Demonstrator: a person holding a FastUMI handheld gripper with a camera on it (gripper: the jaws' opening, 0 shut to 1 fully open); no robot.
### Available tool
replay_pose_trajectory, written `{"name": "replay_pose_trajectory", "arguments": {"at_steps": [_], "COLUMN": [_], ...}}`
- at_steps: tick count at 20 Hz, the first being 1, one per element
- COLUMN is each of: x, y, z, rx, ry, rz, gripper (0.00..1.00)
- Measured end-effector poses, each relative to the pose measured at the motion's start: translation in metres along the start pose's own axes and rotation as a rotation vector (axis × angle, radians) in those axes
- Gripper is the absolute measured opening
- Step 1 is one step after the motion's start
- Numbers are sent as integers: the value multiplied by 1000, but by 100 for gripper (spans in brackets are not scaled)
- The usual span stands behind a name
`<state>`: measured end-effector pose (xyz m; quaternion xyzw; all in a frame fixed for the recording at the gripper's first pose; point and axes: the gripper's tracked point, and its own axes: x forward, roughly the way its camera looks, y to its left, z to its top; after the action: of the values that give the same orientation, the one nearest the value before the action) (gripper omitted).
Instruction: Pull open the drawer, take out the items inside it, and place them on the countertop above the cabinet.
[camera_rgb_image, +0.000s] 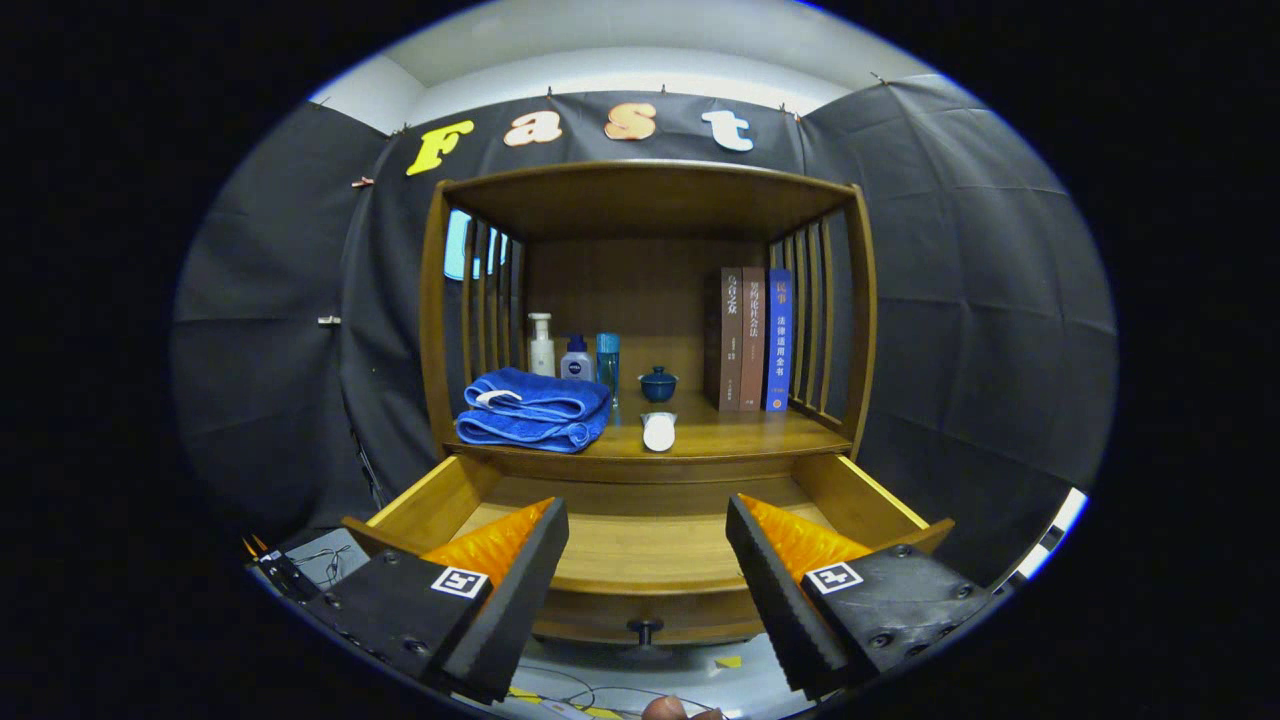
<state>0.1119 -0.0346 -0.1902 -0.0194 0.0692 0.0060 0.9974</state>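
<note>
The wooden drawer (440, 495) is pulled out toward me, and its bare wooden floor shows between my fingers. Its dark knob (645, 630) sticks out of the front panel below. My gripper (647, 545) hovers over the drawer, open, nothing between the fingers. On the countertop (730, 437) above the drawer lies a folded blue towel (535, 410) at the left. A small white oval item (658, 431) rests near the countertop's front edge, just right of the towel.
At the back of the shelf stand a white pump bottle (541, 345), a small blue-capped bottle (576, 358), a blue tube (607, 362) and a dark blue lidded cup (658, 384). Three upright books (757, 340) lean at the right. Slatted wooden sides enclose the shelf.
</note>
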Motion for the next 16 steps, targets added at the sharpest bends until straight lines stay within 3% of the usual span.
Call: {"name": "replay_pose_trajectory", "arguments": {"at_steps": [4, 10, 16], "x": [-18, -6, 16], "y": [-1, -5, 2], "z": [-38, -110, -120], "rx": [-24, 12, 16], "ry": [-75, 13, 27], "rz": [-31, -62, -40], "gripper": [100, 99, 100]}}
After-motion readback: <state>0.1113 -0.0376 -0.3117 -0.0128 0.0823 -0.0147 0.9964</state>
